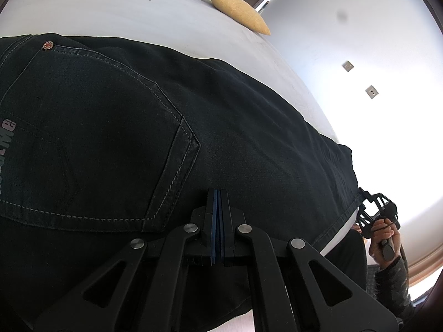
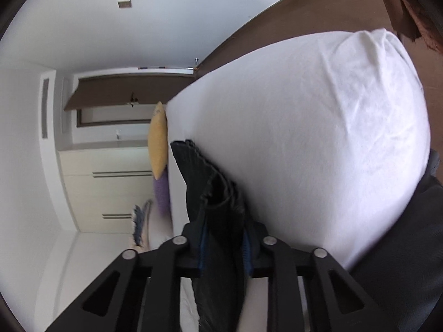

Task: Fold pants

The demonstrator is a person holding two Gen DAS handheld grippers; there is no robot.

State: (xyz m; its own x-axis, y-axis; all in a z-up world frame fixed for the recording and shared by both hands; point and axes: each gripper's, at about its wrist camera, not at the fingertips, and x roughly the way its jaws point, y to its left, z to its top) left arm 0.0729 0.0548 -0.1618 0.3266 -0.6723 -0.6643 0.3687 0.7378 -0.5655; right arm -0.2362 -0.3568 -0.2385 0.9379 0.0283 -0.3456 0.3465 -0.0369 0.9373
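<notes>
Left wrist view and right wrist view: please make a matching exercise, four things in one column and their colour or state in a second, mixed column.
1. pants
2. pointed cushion
3. left gripper
4. right gripper

a. yellow
b. shut, nothing between the fingers
c. dark, spread on the white bed
d. closed on the pants' hem

Pairs: 1-c, 2-a, 3-b, 4-d

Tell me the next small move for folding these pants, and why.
Probably lift the right gripper and carry the hem toward the waist. It is shut on the bunched leg end of the pants, which lie flat across the bed. The left gripper is shut beside the back pocket; whether it pinches cloth I cannot tell, but it seems placed to anchor that end.
</notes>
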